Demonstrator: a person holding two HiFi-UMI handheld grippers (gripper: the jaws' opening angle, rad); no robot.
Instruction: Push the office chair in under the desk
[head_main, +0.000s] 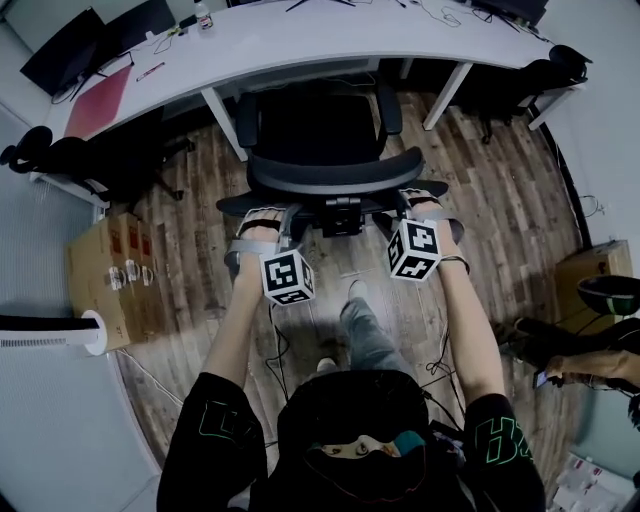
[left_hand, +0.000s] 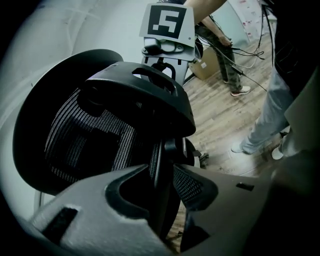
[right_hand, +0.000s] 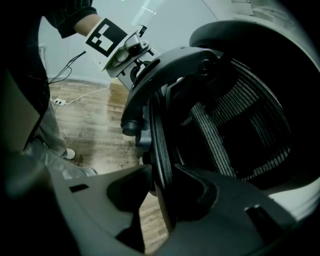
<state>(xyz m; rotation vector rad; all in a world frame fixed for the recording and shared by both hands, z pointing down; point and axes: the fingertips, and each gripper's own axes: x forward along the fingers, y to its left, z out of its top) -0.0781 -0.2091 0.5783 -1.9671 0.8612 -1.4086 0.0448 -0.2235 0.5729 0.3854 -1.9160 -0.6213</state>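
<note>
Chair: the office chair stands on the wood floor facing the desk. Its seat front is already beneath the desk edge, and its backrest is turned toward us.
Handling: we judge it fairly heavy but ready to roll. The frame looks stiff and the mesh soft. An uneven push would likely swivel it.
Where to hold: we favour the hard rim of the backrest, one side each, never the mesh.
Left gripper: the left gripper straddles the rim on its side. The rim fills the gap, and both jaws appear pressed against it.
Right gripper: the right gripper is clamped on the rim on the opposite side, with the edge tight between its jaws.
Relation: the chair is directly ahead of both grippers. They hold the backrest either side of its centre, about level with each other.
</note>
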